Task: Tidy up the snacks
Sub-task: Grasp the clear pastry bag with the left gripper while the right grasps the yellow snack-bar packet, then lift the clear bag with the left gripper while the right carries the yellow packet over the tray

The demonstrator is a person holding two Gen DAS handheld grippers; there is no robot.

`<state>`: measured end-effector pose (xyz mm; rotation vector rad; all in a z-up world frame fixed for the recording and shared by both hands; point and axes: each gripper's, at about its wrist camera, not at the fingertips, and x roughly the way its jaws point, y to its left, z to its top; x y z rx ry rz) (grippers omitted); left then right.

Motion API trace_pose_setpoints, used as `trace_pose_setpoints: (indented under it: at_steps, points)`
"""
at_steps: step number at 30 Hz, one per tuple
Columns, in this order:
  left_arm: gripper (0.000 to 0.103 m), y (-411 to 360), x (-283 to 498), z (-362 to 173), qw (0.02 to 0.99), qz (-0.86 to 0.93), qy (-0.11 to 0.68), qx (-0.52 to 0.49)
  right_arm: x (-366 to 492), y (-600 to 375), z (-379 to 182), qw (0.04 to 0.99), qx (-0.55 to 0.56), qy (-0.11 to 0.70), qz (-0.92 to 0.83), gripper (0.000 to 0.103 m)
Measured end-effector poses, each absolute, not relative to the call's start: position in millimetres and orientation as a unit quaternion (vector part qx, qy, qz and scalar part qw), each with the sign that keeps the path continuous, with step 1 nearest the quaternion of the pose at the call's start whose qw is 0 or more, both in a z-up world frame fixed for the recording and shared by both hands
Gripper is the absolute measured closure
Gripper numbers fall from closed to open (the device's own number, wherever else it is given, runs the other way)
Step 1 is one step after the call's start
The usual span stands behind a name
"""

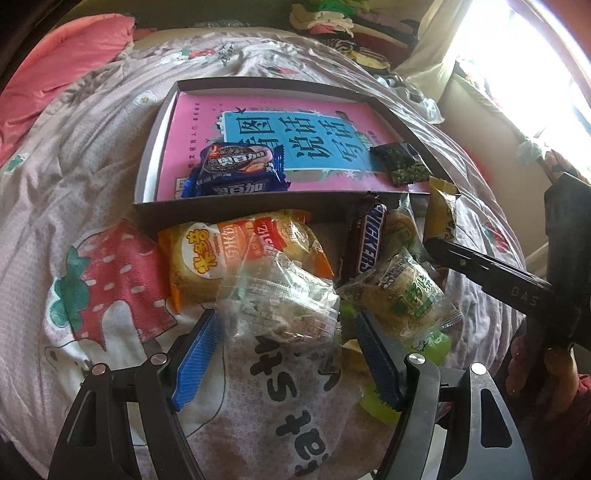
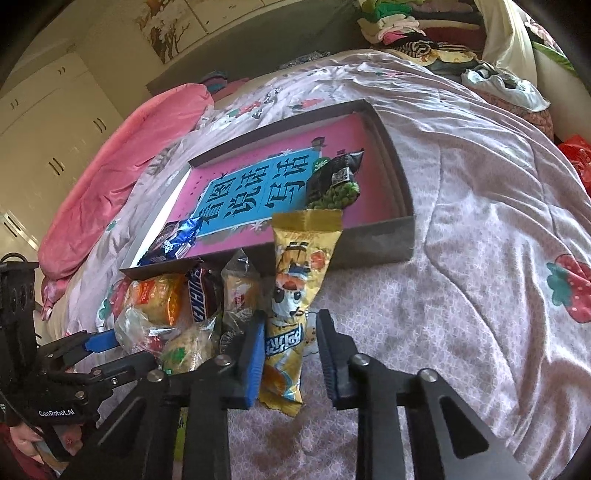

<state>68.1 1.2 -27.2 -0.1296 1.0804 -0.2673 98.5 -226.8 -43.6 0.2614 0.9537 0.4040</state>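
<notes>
A shallow grey box (image 1: 236,212) (image 2: 376,236) with a pink book inside lies on the bed. In it are a blue cookie pack (image 1: 236,168) (image 2: 173,240) and a dark green pea packet (image 1: 402,162) (image 2: 334,181). A pile of snacks lies in front of it: an orange cake pack (image 1: 229,254), a Snickers bar (image 1: 365,240) (image 2: 199,291), a green-label pastry (image 1: 406,291). My left gripper (image 1: 284,339) is open around a clear-wrapped snack (image 1: 280,299). My right gripper (image 2: 290,350) is open around a yellow snack packet (image 2: 295,295) leaning on the box.
The bed has a pale quilt with strawberry prints (image 1: 110,280) (image 2: 569,288). A pink duvet (image 2: 122,177) lies at the far left. Folded clothes (image 2: 413,22) are stacked behind the bed. A lime-green packet (image 1: 428,343) lies under the pile.
</notes>
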Motion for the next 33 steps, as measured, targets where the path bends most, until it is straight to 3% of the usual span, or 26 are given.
trace_pose_setpoints:
  at_steps: [15, 25, 26, 33]
  points:
    - [0.051, -1, 82, -36, 0.843, -0.129, 0.514, -0.093, 99, -231, -40, 0.868, 0.129, 0.441, 0.189, 0.084]
    - [0.057, 10, 75, -18, 0.849, -0.142, 0.495, -0.117, 94, -238, -21, 0.888, 0.128, 0.401, 0.187, 0.085]
    - [0.061, 12, 74, -15, 0.851, -0.143, 0.492, -0.119, 94, -238, -20, 0.889, 0.127, 0.398, 0.187, 0.085]
    - [0.062, 24, 73, -5, 0.856, -0.139, 0.481, -0.13, 91, -238, -12, 0.897, 0.121, 0.381, 0.186, 0.085]
